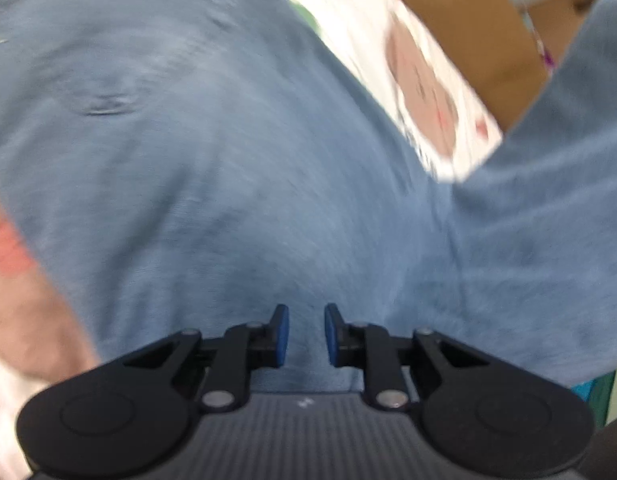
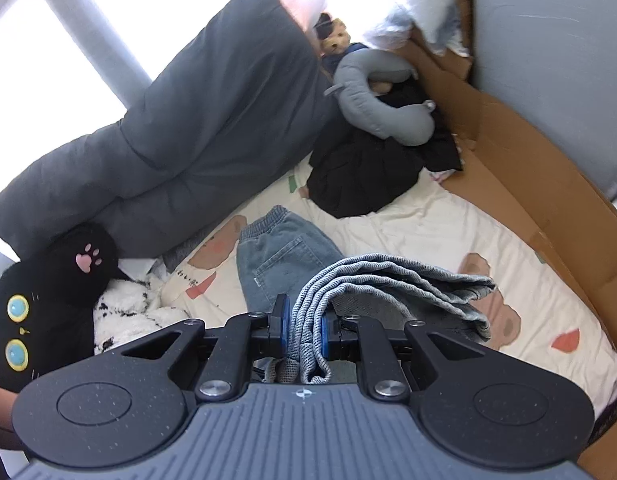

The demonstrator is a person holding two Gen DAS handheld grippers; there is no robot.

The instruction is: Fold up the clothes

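A pair of light blue jeans [image 2: 276, 256] lies on the bear-print bed sheet [image 2: 428, 224], waistband toward the far side. My right gripper [image 2: 304, 320] is shut on a bunch of several folded layers of the jeans' lower part [image 2: 388, 280], lifted off the sheet. In the left wrist view, blurred blue fabric [image 1: 228, 180] fills most of the picture. My left gripper [image 1: 306, 320] hovers over it, and its blue pads [image 1: 282, 332] stand a little apart with nothing pinched between them.
A dark grey duvet [image 2: 188, 140] lies along the far left. A black cat plush [image 2: 48, 292] and white fluffy fabric [image 2: 128, 308] sit at left. A black garment [image 2: 360, 172], grey neck pillow [image 2: 372, 92] and teddy [image 2: 334, 38] lie beyond. A cardboard wall [image 2: 528, 168] borders the right.
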